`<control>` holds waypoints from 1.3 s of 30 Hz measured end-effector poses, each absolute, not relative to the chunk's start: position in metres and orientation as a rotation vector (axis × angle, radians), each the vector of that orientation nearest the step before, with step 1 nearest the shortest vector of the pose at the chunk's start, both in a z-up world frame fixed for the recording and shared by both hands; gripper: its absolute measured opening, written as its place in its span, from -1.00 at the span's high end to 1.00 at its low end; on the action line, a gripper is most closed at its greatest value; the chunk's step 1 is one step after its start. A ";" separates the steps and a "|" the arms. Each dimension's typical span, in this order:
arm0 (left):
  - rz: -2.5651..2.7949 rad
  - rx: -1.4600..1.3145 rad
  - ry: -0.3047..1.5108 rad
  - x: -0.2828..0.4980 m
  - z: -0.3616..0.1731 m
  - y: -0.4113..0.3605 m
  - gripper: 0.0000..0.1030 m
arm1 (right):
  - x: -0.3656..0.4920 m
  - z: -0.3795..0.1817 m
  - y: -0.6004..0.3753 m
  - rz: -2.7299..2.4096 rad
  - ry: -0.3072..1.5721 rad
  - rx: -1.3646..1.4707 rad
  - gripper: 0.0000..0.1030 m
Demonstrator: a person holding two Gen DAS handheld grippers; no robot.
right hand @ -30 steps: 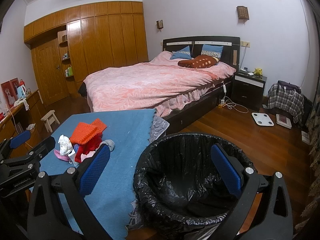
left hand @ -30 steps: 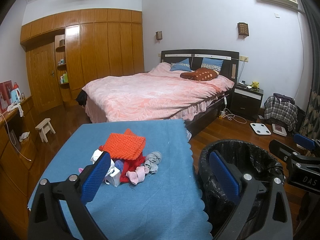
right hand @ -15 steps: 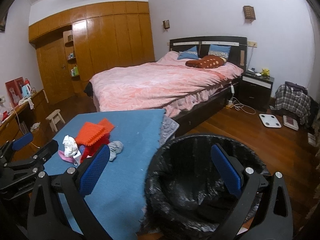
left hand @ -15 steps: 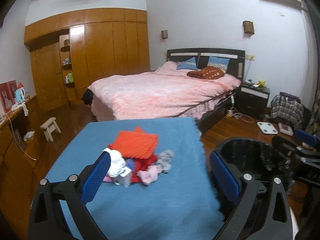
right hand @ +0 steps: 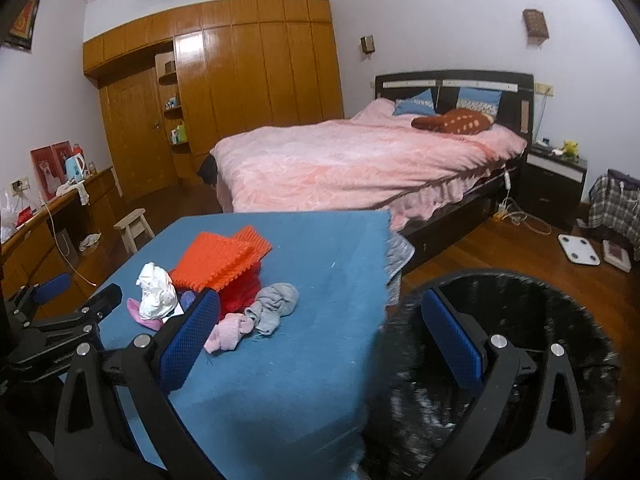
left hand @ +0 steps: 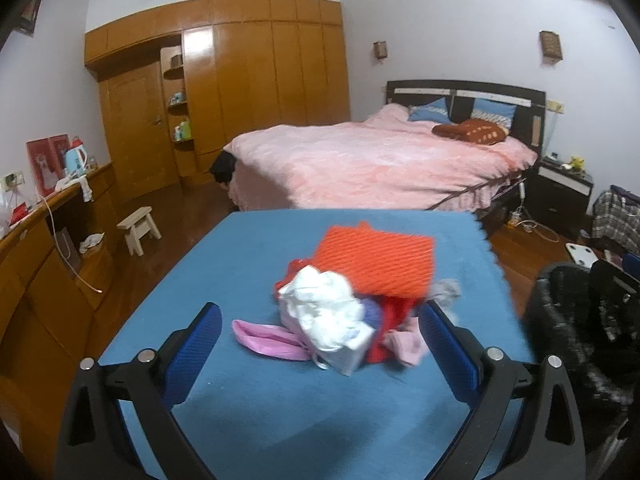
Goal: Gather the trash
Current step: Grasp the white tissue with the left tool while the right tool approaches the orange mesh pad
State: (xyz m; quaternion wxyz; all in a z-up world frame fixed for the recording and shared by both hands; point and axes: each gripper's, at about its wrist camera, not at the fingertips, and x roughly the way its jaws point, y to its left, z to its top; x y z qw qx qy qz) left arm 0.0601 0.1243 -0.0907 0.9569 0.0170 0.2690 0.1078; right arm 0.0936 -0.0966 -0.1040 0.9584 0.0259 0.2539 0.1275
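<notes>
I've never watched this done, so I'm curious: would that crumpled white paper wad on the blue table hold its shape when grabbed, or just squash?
The crumpled white paper wad looks loosely scrunched, so it would probably squash between the left hand-held gripper pads. It seems light for its bulk, and likely slides rather than rolls when pushed.

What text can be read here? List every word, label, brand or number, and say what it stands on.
Nothing reads clearly in either view.
left gripper: pale lettering on its black body, too small and blurred to read.
wall hanging: a gold mark on red, too blurred to read.
red frames on the sideboard: any print is too small to read.
</notes>
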 end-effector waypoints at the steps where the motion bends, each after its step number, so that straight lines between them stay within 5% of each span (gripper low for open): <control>1: 0.219 0.031 0.554 0.066 -0.096 0.128 -0.87 | 0.099 -0.108 -0.094 0.263 0.528 0.055 -0.90; 15: 0.195 0.005 0.602 0.126 -0.130 0.160 -0.60 | 0.148 -0.143 -0.050 0.281 0.595 -0.029 -0.90; 18: 0.145 -0.021 0.607 0.131 -0.134 0.163 -0.34 | 0.155 -0.147 -0.045 0.291 0.612 -0.038 -0.91; 20: 0.121 -0.022 0.606 0.132 -0.134 0.161 0.01 | 0.160 -0.150 -0.042 0.297 0.625 -0.041 -0.90; 29: 0.084 -0.014 0.572 0.128 -0.129 0.158 0.64 | 0.169 -0.150 -0.028 0.340 0.636 -0.041 -0.91; 34: 0.097 -0.018 0.574 0.129 -0.131 0.161 0.46 | 0.173 -0.148 -0.025 0.343 0.634 -0.038 -0.91; 37: 0.114 -0.017 0.586 0.133 -0.132 0.161 -0.16 | 0.173 -0.148 -0.025 0.339 0.634 -0.043 -0.90; 39: 0.107 -0.021 0.603 0.137 -0.135 0.160 -0.20 | 0.173 -0.148 -0.026 0.335 0.635 -0.042 -0.90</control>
